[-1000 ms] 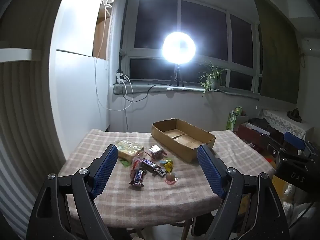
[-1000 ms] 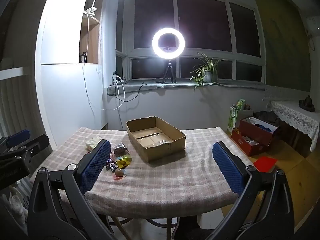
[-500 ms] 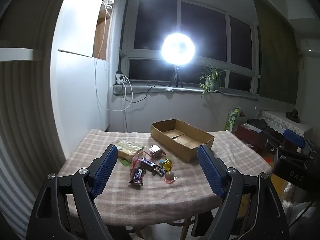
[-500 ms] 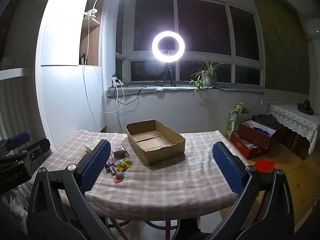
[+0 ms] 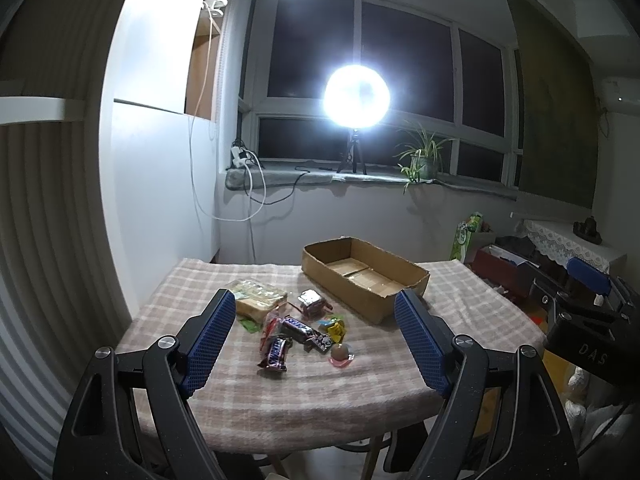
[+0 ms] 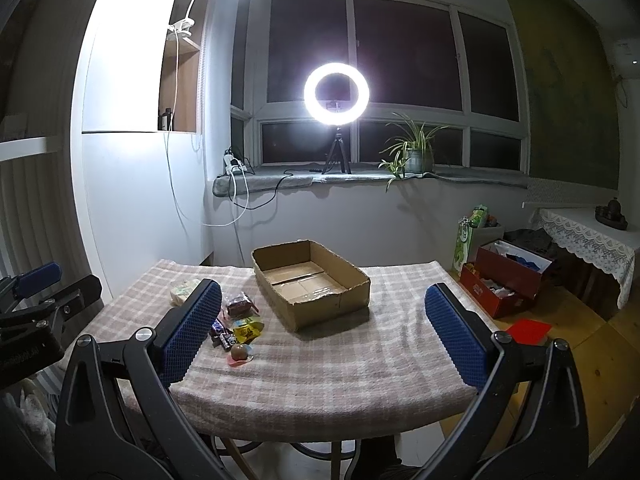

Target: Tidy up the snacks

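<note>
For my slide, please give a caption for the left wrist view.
Open left gripper facing loose snacks beside an empty cardboard box on a checked tablecloth.

Both wrist cameras look forward from off the near edge of the bench, held back from it and facing the window. The left view sits further left, the right view further right; both share the cardboard box.

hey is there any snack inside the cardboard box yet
No, the box shows only its bare cardboard floor, while the snacks all lie on the tablecloth to its left.
</note>
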The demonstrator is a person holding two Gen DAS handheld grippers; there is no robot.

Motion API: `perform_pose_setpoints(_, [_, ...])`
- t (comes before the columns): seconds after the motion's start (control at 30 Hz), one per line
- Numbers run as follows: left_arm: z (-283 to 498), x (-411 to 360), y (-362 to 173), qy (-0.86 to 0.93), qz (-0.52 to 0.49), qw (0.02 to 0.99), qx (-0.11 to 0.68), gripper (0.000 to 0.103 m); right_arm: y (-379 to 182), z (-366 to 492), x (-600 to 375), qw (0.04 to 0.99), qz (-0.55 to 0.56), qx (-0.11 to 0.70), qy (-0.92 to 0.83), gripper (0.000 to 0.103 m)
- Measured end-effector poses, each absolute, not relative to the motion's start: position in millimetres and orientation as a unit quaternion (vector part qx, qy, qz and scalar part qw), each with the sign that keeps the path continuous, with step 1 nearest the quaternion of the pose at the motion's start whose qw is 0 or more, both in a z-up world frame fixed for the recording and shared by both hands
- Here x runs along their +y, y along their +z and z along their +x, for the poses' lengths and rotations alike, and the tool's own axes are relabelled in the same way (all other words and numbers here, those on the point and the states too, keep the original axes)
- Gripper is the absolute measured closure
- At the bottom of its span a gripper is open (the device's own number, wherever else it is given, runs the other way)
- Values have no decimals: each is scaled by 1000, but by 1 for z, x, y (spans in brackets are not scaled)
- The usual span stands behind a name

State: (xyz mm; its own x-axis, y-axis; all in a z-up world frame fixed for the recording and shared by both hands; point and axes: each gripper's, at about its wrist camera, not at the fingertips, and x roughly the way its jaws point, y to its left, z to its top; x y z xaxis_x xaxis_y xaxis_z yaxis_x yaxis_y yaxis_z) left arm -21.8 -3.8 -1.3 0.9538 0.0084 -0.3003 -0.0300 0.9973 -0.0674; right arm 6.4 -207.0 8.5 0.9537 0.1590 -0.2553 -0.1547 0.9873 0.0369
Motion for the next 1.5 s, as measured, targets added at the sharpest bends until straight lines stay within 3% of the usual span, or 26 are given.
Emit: perform_pose_setpoints(1.5, [-22,-7,-3,10,-33,988,153,21,5,5,-208,987,11,136,81,0])
